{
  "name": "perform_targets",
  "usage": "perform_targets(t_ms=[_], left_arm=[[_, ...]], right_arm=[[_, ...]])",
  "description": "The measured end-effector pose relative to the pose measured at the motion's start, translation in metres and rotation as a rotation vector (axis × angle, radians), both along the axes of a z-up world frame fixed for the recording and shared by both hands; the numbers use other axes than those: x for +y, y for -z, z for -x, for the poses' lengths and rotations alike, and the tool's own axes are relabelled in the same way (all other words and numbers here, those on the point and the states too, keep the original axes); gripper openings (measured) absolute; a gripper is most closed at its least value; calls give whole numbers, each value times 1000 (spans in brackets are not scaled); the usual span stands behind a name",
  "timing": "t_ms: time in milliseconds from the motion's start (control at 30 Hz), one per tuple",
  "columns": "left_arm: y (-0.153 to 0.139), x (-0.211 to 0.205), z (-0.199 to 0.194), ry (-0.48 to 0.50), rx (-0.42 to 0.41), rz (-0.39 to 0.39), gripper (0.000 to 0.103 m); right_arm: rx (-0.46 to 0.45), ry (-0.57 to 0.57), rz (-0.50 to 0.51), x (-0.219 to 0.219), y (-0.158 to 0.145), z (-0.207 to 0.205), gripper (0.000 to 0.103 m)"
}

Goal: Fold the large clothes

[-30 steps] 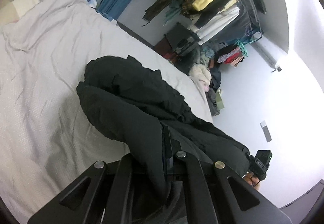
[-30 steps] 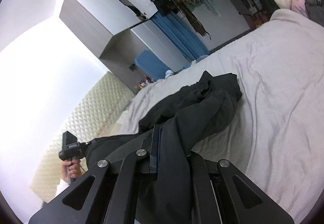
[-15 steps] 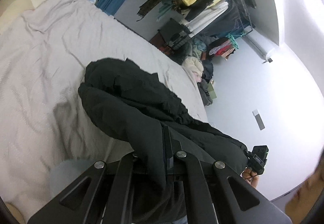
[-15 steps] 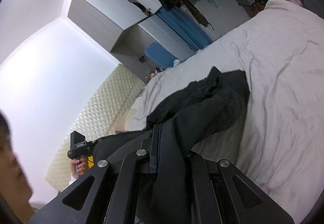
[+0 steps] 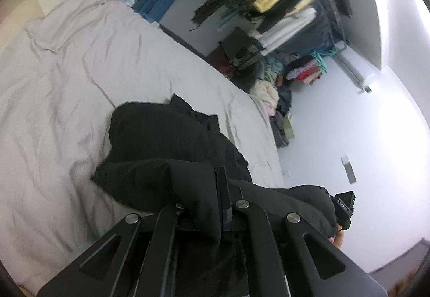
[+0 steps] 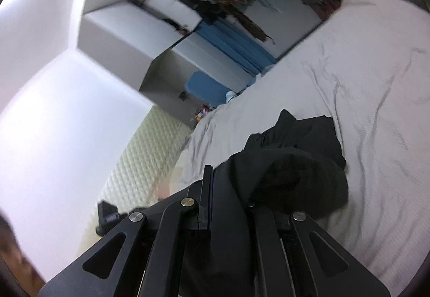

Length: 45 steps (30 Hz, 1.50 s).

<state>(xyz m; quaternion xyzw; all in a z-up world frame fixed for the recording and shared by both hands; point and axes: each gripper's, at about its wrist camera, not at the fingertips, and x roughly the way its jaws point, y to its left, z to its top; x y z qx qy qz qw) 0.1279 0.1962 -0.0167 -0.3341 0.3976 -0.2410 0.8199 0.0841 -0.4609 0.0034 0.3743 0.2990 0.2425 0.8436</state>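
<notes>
Two tongs are in play, both clamped on one black garment.

Left wrist view: the left tongs (image 5: 221, 184), lower centre of the frame, are closed on a fold of the garment (image 5: 166, 141). Cloth drapes over the jaws. From there the garment runs up and left onto the bed (image 5: 67, 60), where its free end lies bunched at mid-frame. A second span runs right to the right tongs (image 5: 344, 205), seen small at the lower right edge with part of a hand beneath. A clothes rack (image 5: 282, 1) fills the upper right.

Right wrist view: the right tongs (image 6: 208, 189), lower centre, are closed on the garment's edge; cloth hangs right of the jaws. The free end lies up and right on the bed, crumpled. The left tongs show blurred at lower left.

Judgement: the long axis runs from the held edge away toward mid-bed; both tongs sit at the near end, equally placed. The next move turns on spreading that held edge apart so the far end lies flat.
</notes>
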Motion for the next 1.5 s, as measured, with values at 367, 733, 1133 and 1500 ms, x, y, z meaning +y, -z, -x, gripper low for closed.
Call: perform_targets(t_ms=[367,733,1133,1500], left_arm=[[14,-28,-147,-118,21,-82,6],[71,-55,-227,-253,218,-231,9],[144,-79,-286,-242,315,-308,9],[168,-77,-306,-147,374,-253,10]], right_arm=[[273,194,-35,-32,65,-168,6],[454,261,-19,-34,126,-227,6],[538,250,41,-32,172,-270,5],[552,235,-87,-35,210,-271,10]])
